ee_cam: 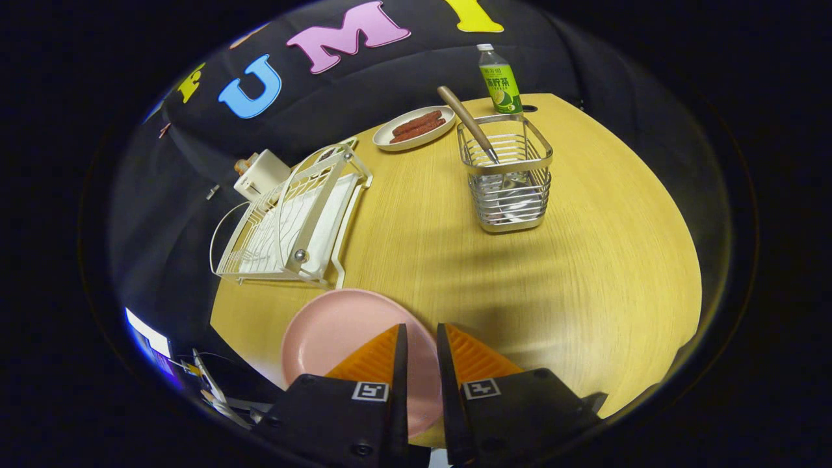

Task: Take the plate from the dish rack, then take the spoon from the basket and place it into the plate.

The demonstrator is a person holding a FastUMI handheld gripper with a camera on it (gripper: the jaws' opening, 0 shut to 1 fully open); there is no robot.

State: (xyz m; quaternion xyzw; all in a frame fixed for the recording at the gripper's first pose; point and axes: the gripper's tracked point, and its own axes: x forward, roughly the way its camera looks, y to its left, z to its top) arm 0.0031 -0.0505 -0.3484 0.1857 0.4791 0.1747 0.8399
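The pink plate (344, 338) lies low over the near left part of the wooden table (585, 273), in front of the white dish rack (292, 221). My gripper (421, 328) is shut on the plate's right rim, which runs through the narrow gap between the two fingers. Whether the plate rests on the table or hangs just above it I cannot tell. Beyond the fingers stands the wire basket (510, 175). The spoon (465, 120) stands in it, its wooden handle leaning out toward the far left.
The dish rack holds no dishes, and a small beige box (260, 175) sits behind it. At the far side of the table are a white oval dish with sausages (414, 128) and a green bottle (500, 81). Bare tabletop stretches right of the plate.
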